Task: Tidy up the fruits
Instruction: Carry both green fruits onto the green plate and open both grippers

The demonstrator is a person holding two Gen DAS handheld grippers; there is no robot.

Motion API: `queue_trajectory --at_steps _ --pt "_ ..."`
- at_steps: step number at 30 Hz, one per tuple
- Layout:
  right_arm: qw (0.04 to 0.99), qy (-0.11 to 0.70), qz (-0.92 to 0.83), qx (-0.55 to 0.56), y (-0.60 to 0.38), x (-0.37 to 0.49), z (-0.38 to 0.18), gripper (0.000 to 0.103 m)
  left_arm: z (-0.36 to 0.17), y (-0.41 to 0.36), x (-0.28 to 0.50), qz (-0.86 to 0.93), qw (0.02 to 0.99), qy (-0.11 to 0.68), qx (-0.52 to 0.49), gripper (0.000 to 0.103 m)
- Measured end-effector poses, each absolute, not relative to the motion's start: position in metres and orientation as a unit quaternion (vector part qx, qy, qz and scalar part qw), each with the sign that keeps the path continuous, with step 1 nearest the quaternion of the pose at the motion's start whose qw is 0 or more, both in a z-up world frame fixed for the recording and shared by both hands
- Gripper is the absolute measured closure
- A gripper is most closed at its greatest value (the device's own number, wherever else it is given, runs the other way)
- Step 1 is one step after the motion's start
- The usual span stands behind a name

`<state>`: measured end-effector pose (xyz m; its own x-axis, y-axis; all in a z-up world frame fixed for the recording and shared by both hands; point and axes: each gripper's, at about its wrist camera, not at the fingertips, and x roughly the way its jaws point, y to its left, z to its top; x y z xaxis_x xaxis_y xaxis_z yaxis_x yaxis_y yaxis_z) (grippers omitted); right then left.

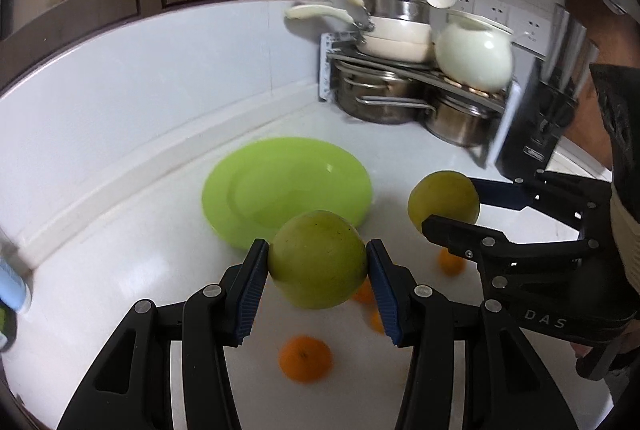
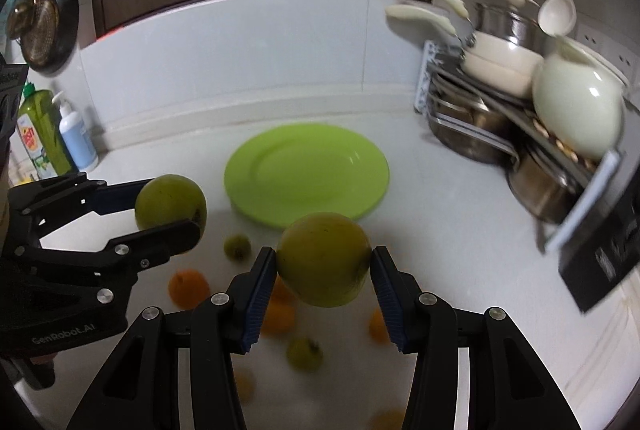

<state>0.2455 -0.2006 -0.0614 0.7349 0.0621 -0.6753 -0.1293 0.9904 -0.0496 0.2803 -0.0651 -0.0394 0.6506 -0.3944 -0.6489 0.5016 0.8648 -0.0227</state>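
Left gripper (image 1: 318, 266): its blue pads are clamped on a large green fruit (image 1: 318, 260), held in the air above the counter.
Right gripper (image 2: 323, 266): its pads press both sides of a second green fruit (image 2: 323, 259), also lifted off the counter.
Each seen from the other: in the left wrist view the right gripper (image 1: 450, 206) shows at the right with its fruit; in the right wrist view the left gripper (image 2: 168, 206) shows at the left with its fruit.
Green plate (image 2: 352, 158): it lies on the white counter (image 2: 440, 210) beyond both grippers, toward the back wall, with nothing on it.
Fruits on the counter: several oranges (image 2: 189, 288) and two small green fruits (image 2: 237, 247) lie scattered under and between the grippers, on the near side of the plate.
Pot rack (image 2: 480, 98): it stands in the back right corner of the counter, with steel pots, cream pans and a white pot (image 2: 576, 114).
Bottles: a green dish soap bottle (image 2: 38, 134) and a pump bottle (image 2: 76, 138) stand at the back left edge.
Way to the plate: no object stands between the held fruits and the plate.
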Motion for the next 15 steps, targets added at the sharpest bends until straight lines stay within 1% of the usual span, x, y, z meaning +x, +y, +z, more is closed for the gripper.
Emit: queue_trajectory --at_steps 7,15 --pt "0.928 0.361 0.073 -0.064 -0.203 0.292 -0.055 0.054 -0.039 -0.071 0.328 -0.236 0.903 0.35 0.08 0.054" --pt "0.907 0.399 0.104 -0.08 -0.201 0.349 -0.076 0.054 -0.06 -0.077 0.382 -0.228 0.889 0.388 0.088 0.054"
